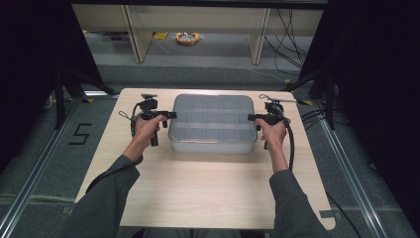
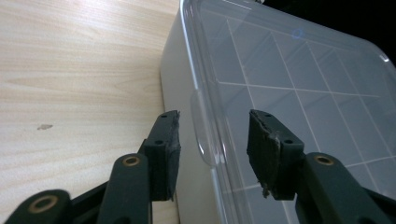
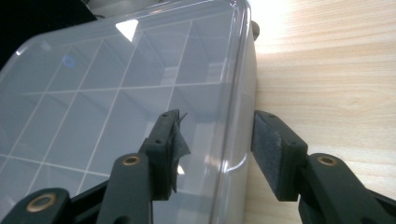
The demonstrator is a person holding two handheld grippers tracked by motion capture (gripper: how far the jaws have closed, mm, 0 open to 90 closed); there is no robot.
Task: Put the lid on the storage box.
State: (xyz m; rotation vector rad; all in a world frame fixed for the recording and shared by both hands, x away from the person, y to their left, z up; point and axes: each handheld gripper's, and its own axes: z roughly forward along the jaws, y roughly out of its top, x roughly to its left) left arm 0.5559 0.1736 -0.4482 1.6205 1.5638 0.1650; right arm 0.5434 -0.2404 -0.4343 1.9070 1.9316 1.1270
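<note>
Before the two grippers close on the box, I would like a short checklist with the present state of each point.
1. Left gripper open, jaws astride the rim of the clear compartment box: ok.
2. Right gripper open, jaws astride the opposite rim: ok.
3. Lid lies flat on the box: ok.
4. Lid latched: cannot tell.
5. Compartments hold anything: cannot tell through the cloudy lid.
6. Box rests flat on the wooden table, away from its edges: ok.

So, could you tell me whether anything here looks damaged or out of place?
The pad on the right hand-held gripper is torn, a flap peeling off its left jaw. The clear box sits square, lid on.
</note>
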